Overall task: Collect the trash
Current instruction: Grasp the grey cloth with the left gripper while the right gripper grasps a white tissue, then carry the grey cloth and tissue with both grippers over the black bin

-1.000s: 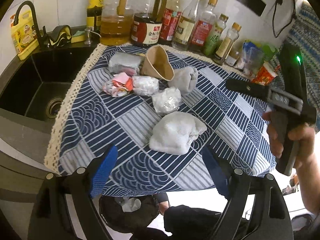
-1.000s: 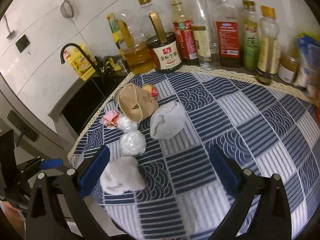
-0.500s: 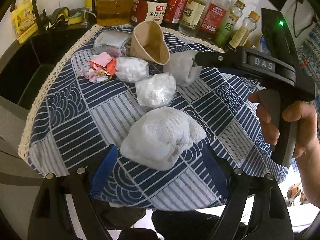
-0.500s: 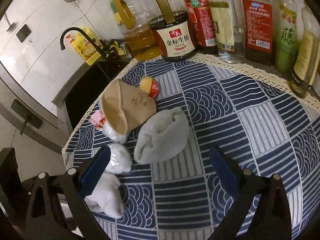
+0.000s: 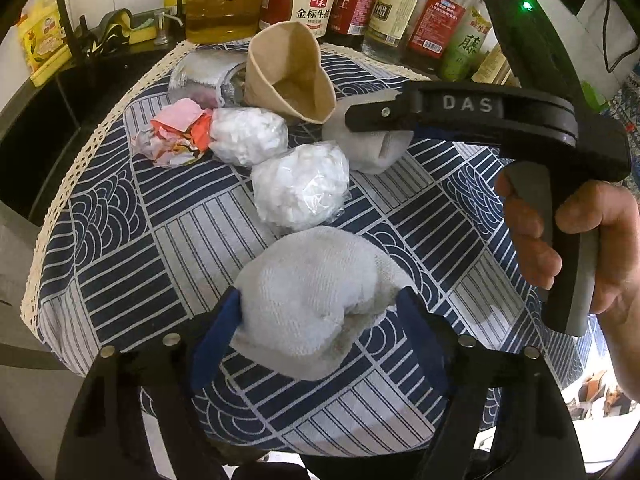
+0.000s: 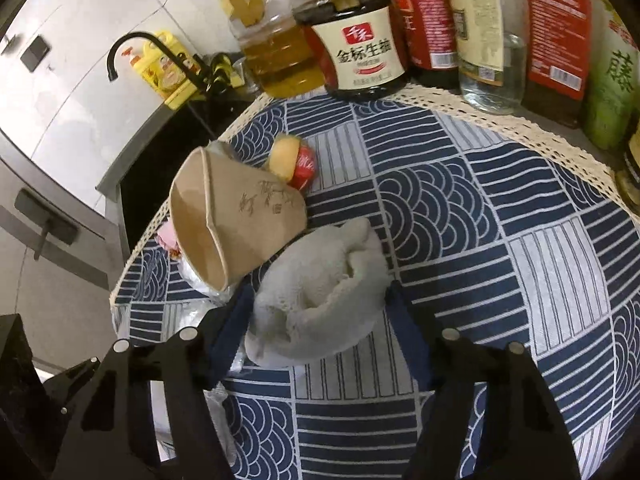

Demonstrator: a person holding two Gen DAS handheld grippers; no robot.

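Trash lies on a blue patterned tablecloth [image 5: 120, 248]. My left gripper [image 5: 320, 312] has its jaws on both sides of a white crumpled towel wad [image 5: 316, 300], touching it. My right gripper [image 6: 320, 308] likewise brackets a grey towel wad [image 6: 320, 300], which also shows in the left wrist view [image 5: 372, 152]. Beyond lie two clear plastic balls [image 5: 300, 192] [image 5: 248, 140], pink and red wrappers [image 5: 176, 136], a brown paper cup [image 5: 288, 76] on its side, a foil bag [image 5: 200, 80], and a red-yellow wrapper [image 6: 292, 160].
Sauce and oil bottles [image 5: 312, 4] line the back wall behind the cloth. A black sink [image 5: 36, 128] with a tap [image 6: 132, 48] lies to the left. The table's front edge [image 5: 320, 444] is just under my left gripper.
Both grippers moved forward and down. The left closed in around the white towel wad, the right around the grey towel wad.
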